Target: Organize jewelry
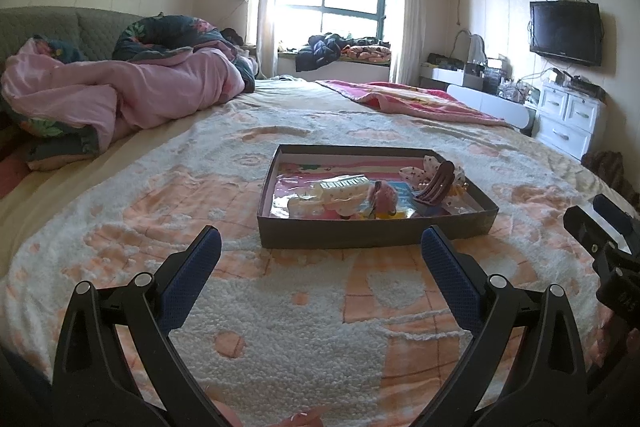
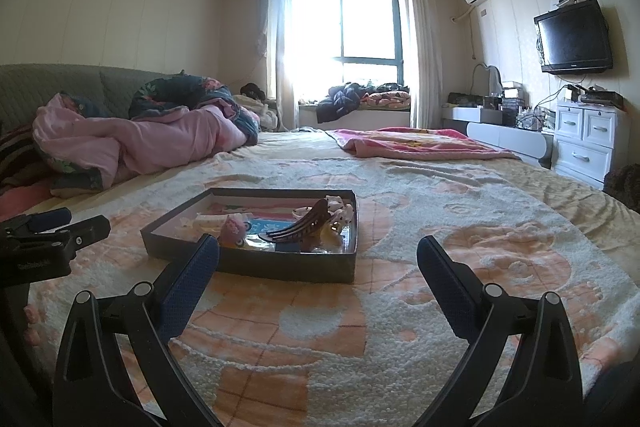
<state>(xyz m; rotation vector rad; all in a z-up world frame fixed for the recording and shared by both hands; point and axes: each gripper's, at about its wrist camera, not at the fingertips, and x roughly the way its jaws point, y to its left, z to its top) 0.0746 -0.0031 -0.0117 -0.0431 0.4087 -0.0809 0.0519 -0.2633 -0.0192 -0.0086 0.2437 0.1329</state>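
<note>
A shallow dark box (image 1: 372,231) (image 2: 248,261) lies on the bed's patterned blanket and holds several hair accessories. Among them are a dark brown claw clip (image 1: 436,183) (image 2: 302,225), a white polka-dot bow (image 1: 424,167), a pink fluffy piece (image 1: 382,197) (image 2: 234,229) and a cream clip (image 1: 340,193). My left gripper (image 1: 320,247) is open and empty, just short of the box's near wall. My right gripper (image 2: 318,259) is open and empty, near the box's front right corner. Each gripper shows at the edge of the other's view.
The bed is covered by an orange and white blanket (image 1: 280,307). A heap of pink and floral quilts (image 1: 120,95) lies far left. A pink blanket (image 1: 420,99) lies far right. White drawers (image 2: 588,139) and a wall TV (image 2: 574,39) stand at the right.
</note>
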